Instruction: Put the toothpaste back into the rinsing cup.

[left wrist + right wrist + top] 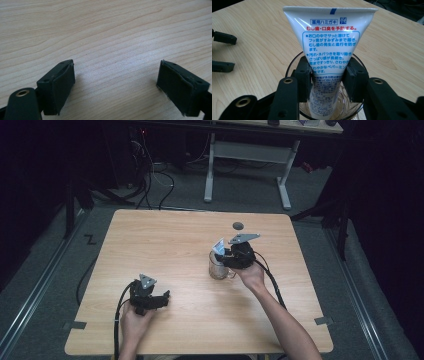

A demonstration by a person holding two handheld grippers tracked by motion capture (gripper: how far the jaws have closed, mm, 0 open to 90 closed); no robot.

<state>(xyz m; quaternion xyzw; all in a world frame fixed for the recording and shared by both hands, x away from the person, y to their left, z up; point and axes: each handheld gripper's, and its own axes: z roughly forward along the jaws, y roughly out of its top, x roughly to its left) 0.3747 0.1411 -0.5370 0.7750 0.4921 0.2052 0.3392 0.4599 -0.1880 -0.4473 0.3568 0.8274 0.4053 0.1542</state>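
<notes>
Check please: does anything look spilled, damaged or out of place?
Nothing stands out. The right tongs hold a toothpaste tube upright, lower end inside a glass mug. The left tongs are open over the wooden table.

White toothpaste tube [329,47] w/ blue & red print, upright, crimped end up, lower part inside my clear glass mug [218,268], right-center of table [165,245].
</notes>
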